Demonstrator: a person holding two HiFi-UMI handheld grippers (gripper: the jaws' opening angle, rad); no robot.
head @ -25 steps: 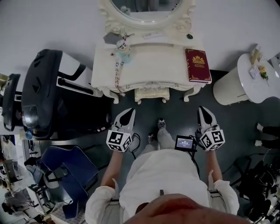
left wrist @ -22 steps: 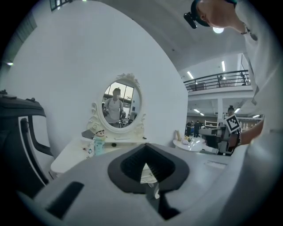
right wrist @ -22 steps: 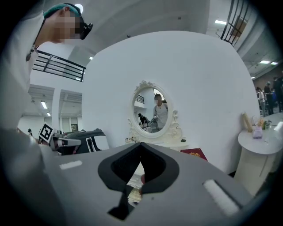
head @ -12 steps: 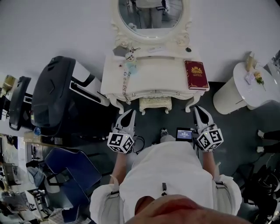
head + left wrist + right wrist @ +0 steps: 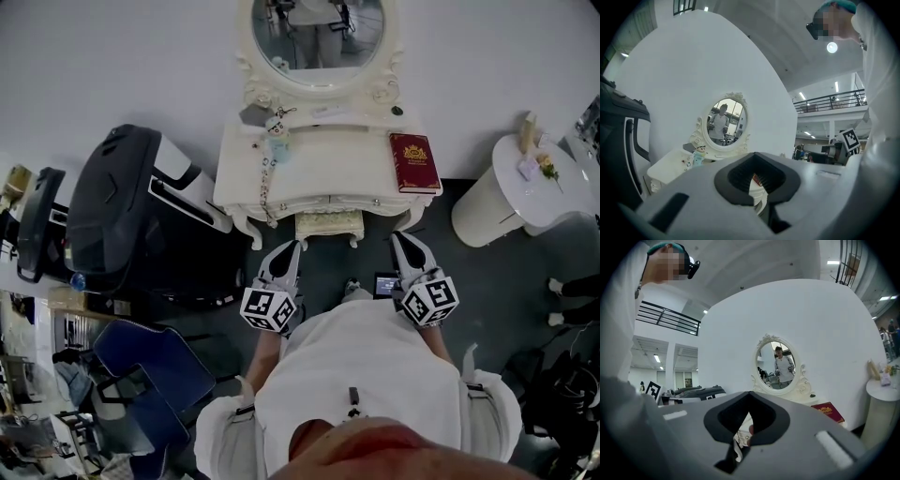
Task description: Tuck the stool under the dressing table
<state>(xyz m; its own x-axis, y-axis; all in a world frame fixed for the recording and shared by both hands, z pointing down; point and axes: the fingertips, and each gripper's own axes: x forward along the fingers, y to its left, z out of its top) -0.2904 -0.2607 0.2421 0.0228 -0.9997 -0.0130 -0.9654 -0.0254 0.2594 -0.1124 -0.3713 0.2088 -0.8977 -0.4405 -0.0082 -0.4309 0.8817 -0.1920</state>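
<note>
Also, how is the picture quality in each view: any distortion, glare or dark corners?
Head view: evenly lit, sharp at the dressing table. Left gripper view: strong fisheye, black corners, a ceiling lamp glaring. Right gripper view: same fisheye and black corners, the wall bulging like a dome, the mirror clear.

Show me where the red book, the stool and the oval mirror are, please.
red book (image 5: 415, 162): head view, middle of its cover.
stool (image 5: 328, 225): head view, the front part that shows.
oval mirror (image 5: 319, 33): head view, on the glass.
</note>
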